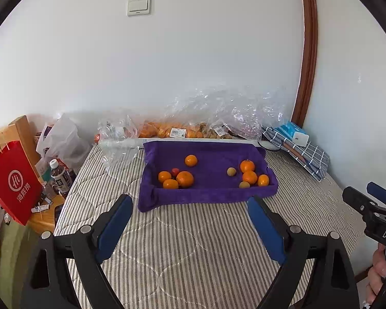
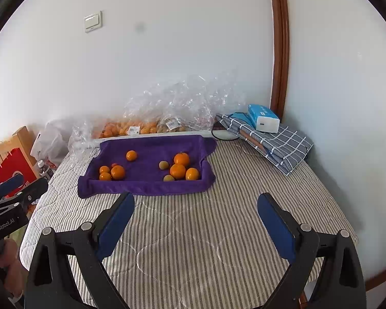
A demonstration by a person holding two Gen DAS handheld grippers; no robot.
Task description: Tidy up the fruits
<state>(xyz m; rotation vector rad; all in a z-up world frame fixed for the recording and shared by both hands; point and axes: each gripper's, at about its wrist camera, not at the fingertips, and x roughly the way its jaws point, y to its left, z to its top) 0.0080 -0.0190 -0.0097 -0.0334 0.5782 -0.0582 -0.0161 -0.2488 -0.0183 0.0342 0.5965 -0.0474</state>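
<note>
A purple cloth-lined tray (image 1: 208, 195) (image 2: 146, 188) lies on the striped bed. In it, a left group of oranges (image 1: 184, 179) (image 2: 117, 172) with a small red fruit (image 1: 175, 172), one lone orange (image 1: 191, 160) (image 2: 131, 155), and a right group of oranges (image 1: 249, 177) (image 2: 177, 171) with two small tan fruits (image 1: 231, 172) (image 2: 163, 165). My left gripper (image 1: 190, 202) is open and empty, just short of the tray's near edge. My right gripper (image 2: 196, 200) is open and empty, near the tray's front right. The right gripper also shows in the left wrist view (image 1: 357, 195), and the left gripper in the right wrist view (image 2: 25, 185).
Clear plastic bags of oranges (image 1: 167, 131) (image 2: 131, 128) lie against the wall behind the tray. A folded checked cloth (image 1: 303, 154) (image 2: 278, 146) with a blue tissue box (image 2: 263, 118) sits back right. A red paper bag (image 1: 12, 182), bottles (image 1: 59, 177) and a side table stand left.
</note>
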